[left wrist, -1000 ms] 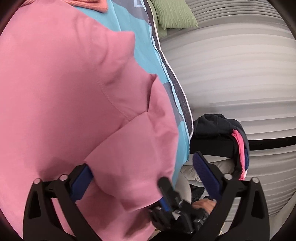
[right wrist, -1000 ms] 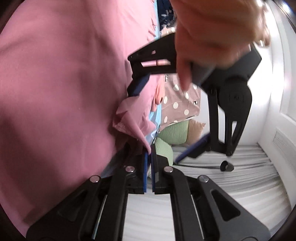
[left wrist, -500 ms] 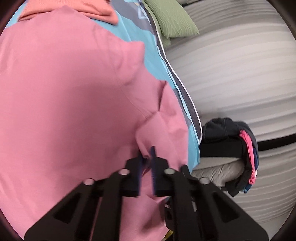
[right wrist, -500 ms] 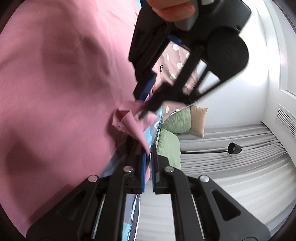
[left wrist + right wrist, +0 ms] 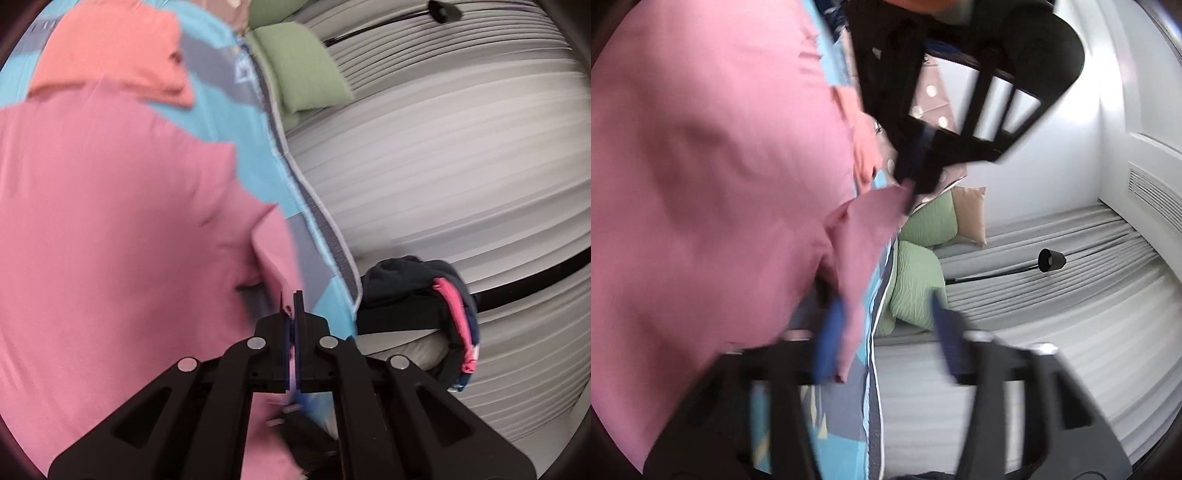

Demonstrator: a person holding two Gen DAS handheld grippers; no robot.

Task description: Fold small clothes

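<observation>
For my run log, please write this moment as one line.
left gripper: shut on pink garment corner | right gripper: opening, garment edge between jaws | surface: blue patterned blanket

A blue-and-grey patterned bedspread (image 5: 229, 110) with a pale piped edge covers the bed, and green pillows (image 5: 916, 288) lie at its far end beside a tan cushion (image 5: 971, 214) and a brown polka-dot cushion (image 5: 934, 107). Grey pleated curtains (image 5: 461, 166) fill the background, crossed by a black lamp (image 5: 1051, 260) on a thin arm. A heap of dark clothes (image 5: 417, 295) with a pink strip hangs just past the bed's edge.
</observation>
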